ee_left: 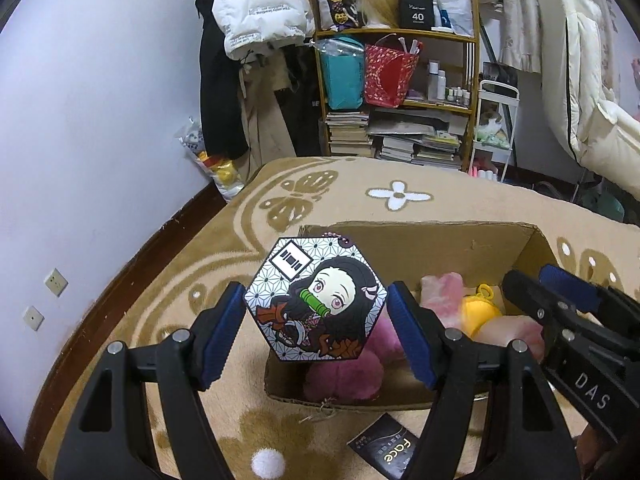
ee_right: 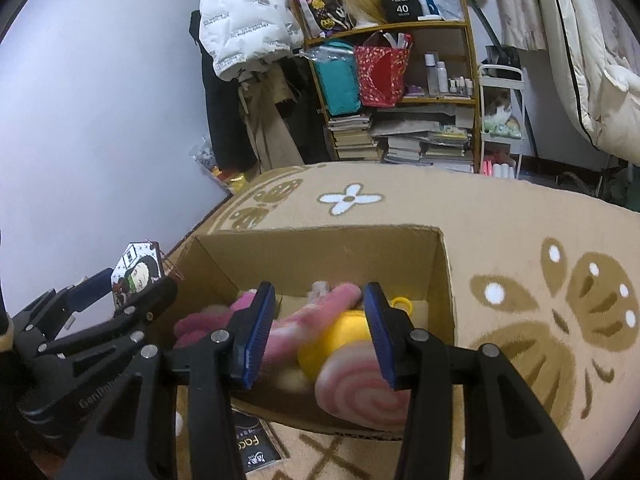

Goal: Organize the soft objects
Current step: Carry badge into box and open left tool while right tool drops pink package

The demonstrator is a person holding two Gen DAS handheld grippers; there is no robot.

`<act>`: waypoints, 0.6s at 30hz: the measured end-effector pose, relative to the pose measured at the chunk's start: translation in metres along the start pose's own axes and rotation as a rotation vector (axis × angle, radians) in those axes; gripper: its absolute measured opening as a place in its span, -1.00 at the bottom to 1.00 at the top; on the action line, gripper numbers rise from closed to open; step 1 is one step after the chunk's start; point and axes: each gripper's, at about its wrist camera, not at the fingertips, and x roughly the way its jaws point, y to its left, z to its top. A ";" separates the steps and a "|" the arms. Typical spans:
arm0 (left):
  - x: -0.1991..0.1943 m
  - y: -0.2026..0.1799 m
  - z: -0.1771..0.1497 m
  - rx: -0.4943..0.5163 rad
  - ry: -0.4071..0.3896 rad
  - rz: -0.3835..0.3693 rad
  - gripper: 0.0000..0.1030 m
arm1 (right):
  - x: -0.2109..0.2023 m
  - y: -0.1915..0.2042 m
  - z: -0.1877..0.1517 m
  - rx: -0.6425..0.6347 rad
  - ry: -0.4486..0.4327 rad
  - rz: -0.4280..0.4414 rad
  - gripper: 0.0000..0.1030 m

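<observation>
Hexagonal character charm (ee_left: 316,300) sat clamped between the left gripper's (ee_left: 316,312) blue pads above the near left corner of the cardboard box (ee_left: 480,240). The right gripper (ee_right: 318,320) hovered over the box's plush toys (ee_right: 352,360), jaws partly apart, gripping nothing.

The left gripper (ee_left: 316,312) has its jaws clamped, while the right gripper (ee_right: 320,332) hangs tilted downward, jaws parted.

A tan blanket (ee_left: 348,184) with brown butterfly and white flower patterns covers the surface, filling the lower half of both views. A cardboard box (ee_left: 460,240) sits on it at centre. A black packet (ee_left: 384,448) lies at the box's near edge, bottom centre.
</observation>
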 end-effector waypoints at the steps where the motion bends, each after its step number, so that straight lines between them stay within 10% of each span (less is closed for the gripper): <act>1: 0.000 0.001 0.000 -0.005 0.003 -0.003 0.41 | 0.000 0.000 -0.001 0.000 0.004 -0.003 0.09; 10: -0.011 0.020 0.003 -0.055 -0.019 0.000 0.92 | -0.016 0.003 -0.006 -0.001 -0.019 -0.008 0.67; 18: -0.017 0.039 0.000 -0.073 0.041 -0.006 0.99 | -0.039 0.005 -0.012 -0.004 -0.035 -0.018 1.00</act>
